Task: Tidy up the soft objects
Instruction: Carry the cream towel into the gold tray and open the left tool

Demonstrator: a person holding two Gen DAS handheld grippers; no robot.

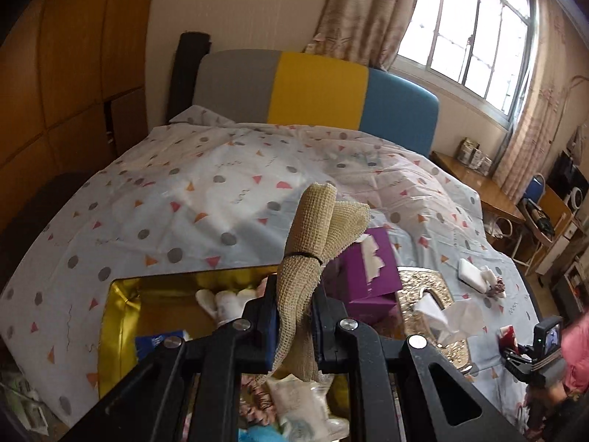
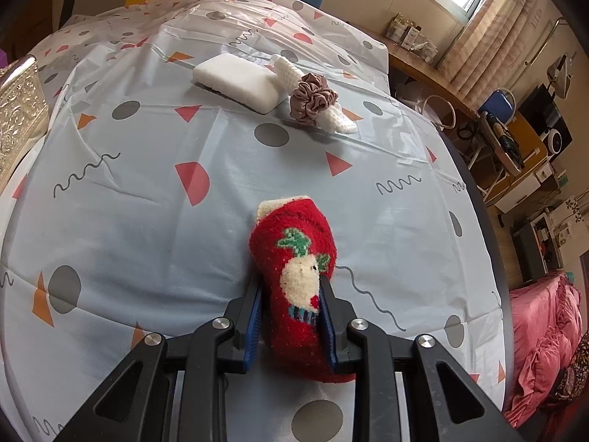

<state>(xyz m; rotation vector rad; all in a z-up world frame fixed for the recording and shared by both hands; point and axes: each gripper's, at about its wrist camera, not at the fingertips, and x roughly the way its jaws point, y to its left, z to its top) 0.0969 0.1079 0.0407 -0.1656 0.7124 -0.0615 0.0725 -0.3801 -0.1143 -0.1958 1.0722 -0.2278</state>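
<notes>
Gripping a mesh cloth (image 1: 313,243) left, red sock (image 2: 298,276) right.

The bed (image 2: 154,221) carries everything — it is covered by a pale sheet printed with grey dots, red and orange shapes and squiggles. On it lie a white sponge (image 2: 235,83), and just beside it a white knitted strip (image 2: 340,119) with a mauve scrunchie (image 2: 311,99) around it. Further over sit a purple tissue box (image 1: 368,269), a gold tissue box (image 1: 430,294) and an open gold-lined box (image 1: 121,316) — all on the sheet.
</notes>
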